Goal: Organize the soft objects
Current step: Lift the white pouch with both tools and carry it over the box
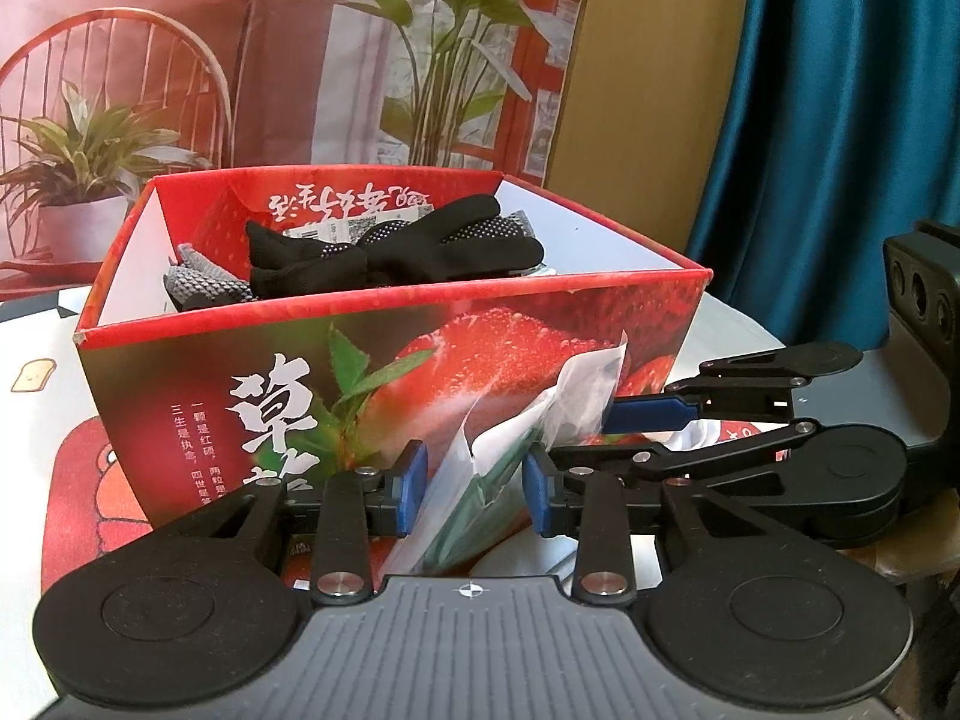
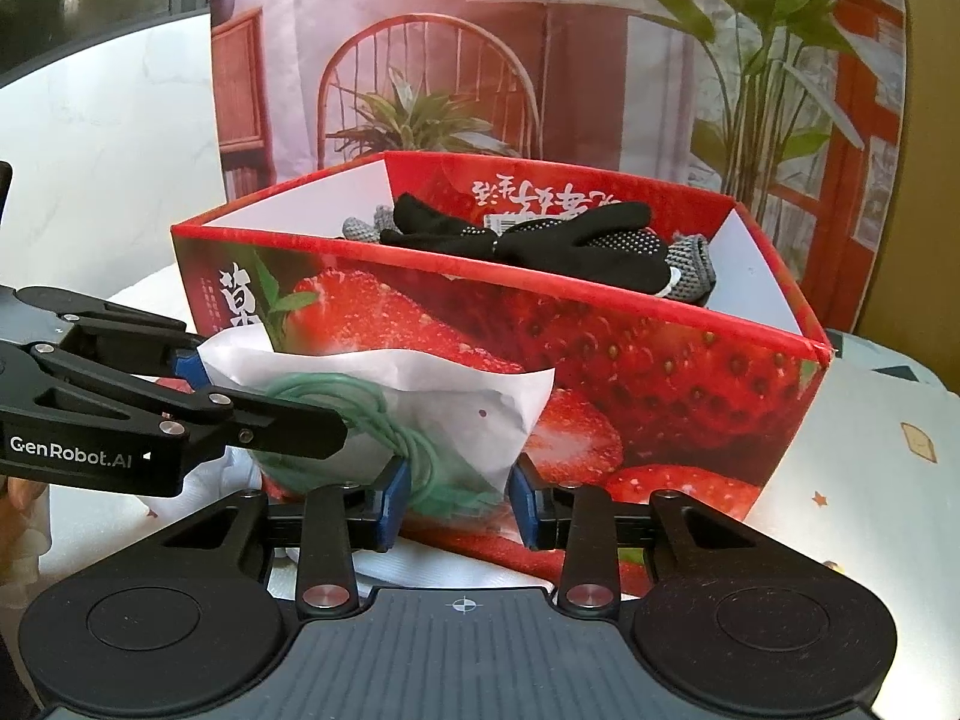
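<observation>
A clear plastic bag with a green cord coiled inside (image 2: 384, 420) hangs in front of the red strawberry box (image 2: 630, 360); it also shows in the left wrist view (image 1: 498, 468). My left gripper (image 1: 474, 492) has its blue pads on either side of the bag's lower part, gripping it. My right gripper (image 2: 459, 501) also brackets the bag's bottom with its pads against it. The box (image 1: 420, 354) holds black dotted gloves (image 1: 384, 252) and grey knit gloves (image 1: 198, 285), also seen in the right wrist view (image 2: 540, 240).
The box stands on a white cartoon-print tablecloth (image 1: 42, 420). A printed backdrop with chair and plants (image 2: 456, 60) hangs behind it. A teal curtain (image 1: 840, 120) is at the right. The right gripper's body (image 1: 810, 420) lies right of the bag.
</observation>
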Tool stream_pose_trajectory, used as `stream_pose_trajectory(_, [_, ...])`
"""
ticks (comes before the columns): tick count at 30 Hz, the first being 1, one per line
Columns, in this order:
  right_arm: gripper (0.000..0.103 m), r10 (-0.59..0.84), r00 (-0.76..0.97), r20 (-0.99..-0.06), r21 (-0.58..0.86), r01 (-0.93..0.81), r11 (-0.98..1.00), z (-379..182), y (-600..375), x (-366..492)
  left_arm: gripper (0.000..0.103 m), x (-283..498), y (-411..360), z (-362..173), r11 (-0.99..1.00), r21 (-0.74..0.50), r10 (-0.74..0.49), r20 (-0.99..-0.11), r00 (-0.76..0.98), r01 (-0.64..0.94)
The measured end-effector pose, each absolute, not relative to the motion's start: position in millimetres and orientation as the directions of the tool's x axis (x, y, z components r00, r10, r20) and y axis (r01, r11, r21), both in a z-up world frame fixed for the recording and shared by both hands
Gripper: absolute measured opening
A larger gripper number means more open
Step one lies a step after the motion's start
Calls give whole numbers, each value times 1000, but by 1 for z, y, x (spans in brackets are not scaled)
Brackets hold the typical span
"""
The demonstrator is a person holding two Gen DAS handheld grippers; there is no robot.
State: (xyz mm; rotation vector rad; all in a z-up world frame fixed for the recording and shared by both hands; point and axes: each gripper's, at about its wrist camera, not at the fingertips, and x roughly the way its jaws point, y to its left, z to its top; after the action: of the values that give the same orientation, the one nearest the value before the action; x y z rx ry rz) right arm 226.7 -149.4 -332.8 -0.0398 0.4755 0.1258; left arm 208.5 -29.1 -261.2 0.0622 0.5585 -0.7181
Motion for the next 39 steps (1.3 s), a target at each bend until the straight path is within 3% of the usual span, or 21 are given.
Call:
stream_pose_trajectory(28, [27,104,885,-454,-3,-119,993,-333,-152,226,39,209,-24,-258,772,-132,-589,-518,620,622])
stream_pose_trajectory(39, [37,114,882,-458,-11,-133,991,-334,-154,226,47,210,-9,-257,790,-133,-563,-542,624,598])
